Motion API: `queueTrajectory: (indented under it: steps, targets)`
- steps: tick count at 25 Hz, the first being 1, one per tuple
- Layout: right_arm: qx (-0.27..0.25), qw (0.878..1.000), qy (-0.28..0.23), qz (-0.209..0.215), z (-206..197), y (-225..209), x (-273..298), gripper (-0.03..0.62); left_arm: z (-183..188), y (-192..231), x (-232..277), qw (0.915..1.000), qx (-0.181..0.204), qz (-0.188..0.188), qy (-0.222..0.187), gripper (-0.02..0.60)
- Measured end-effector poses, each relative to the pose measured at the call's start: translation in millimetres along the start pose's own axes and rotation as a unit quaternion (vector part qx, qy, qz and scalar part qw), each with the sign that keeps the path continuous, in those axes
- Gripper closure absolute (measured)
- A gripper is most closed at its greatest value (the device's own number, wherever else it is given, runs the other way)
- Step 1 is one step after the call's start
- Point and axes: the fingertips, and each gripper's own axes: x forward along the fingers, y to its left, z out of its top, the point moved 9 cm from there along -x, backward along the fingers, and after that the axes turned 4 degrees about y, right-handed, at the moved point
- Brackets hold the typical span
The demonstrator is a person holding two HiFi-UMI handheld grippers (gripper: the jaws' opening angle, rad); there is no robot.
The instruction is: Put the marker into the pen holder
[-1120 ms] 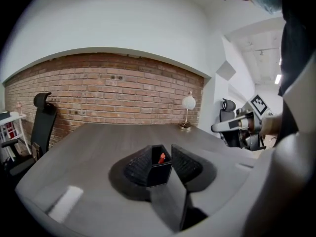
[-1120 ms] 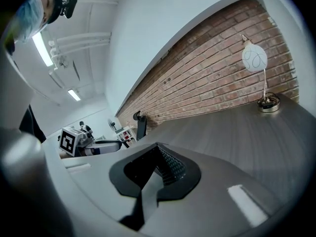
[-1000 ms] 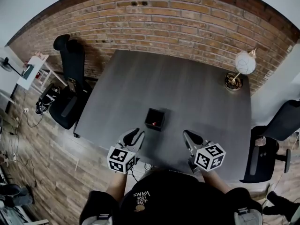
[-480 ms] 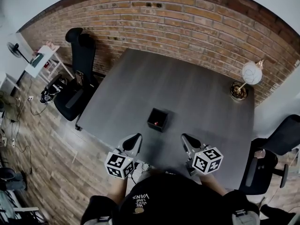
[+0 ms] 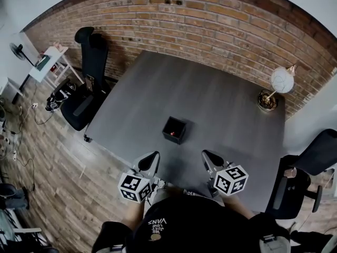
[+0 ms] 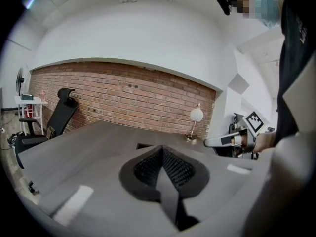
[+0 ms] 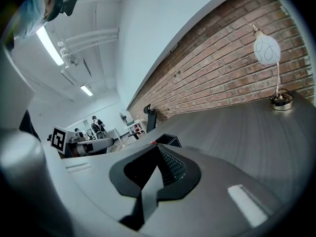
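While the marker (image 5: 171,133) stands in the pen holder (image 5: 181,124), the left gripper (image 6: 162,154) has just been clenched pad against pad, nothing held. The right gripper (image 7: 159,152) is likewise seen shut, empty.

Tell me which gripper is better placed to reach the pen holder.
Left, slightly: the pen holder sits nearer the left gripper than the right gripper. Both are shut and empty, the left's having just closed.

Office-type room: exposed brick wall (image 5: 210,20), big grey worktop (image 5: 210,104), black swivel chairs (image 5: 87,73) either side, globe lamp (image 5: 281,80) in far corner, wood-plank floor (image 5: 47,157), ceiling strip lights (image 7: 49,46).
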Motion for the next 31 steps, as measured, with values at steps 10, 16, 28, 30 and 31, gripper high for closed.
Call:
queueTrajectory:
  steps: [10,16,28,30,31]
  targets:
    - [-0.013,1.0,0.009,-0.006,-7.2,-0.5,-4.1,0.595,-3.0,-7.3,-5.1,1.0,0.005,0.005,0.003,0.529]
    - [-0.016,1.0,0.006,-0.007,-6.5,-2.2,-2.9,0.595,-5.2,-7.5,-8.4,0.9999,0.006,0.014,0.0,0.529]
    - [-0.014,1.0,0.004,-0.008,-6.0,-4.0,1.6,0.595,-6.0,-4.2,-6.1,0.9999,0.001,0.016,0.003,0.529]
    - [-0.013,1.0,0.003,-0.009,-5.8,-4.1,2.7,0.595,-6.6,-2.7,-4.5,0.9999,0.001,0.014,0.005,0.529]
    - [-0.012,1.0,0.002,-0.009,-5.7,-4.1,3.2,0.595,-7.0,-1.9,-3.6,0.9999,0.001,0.012,0.006,0.529]
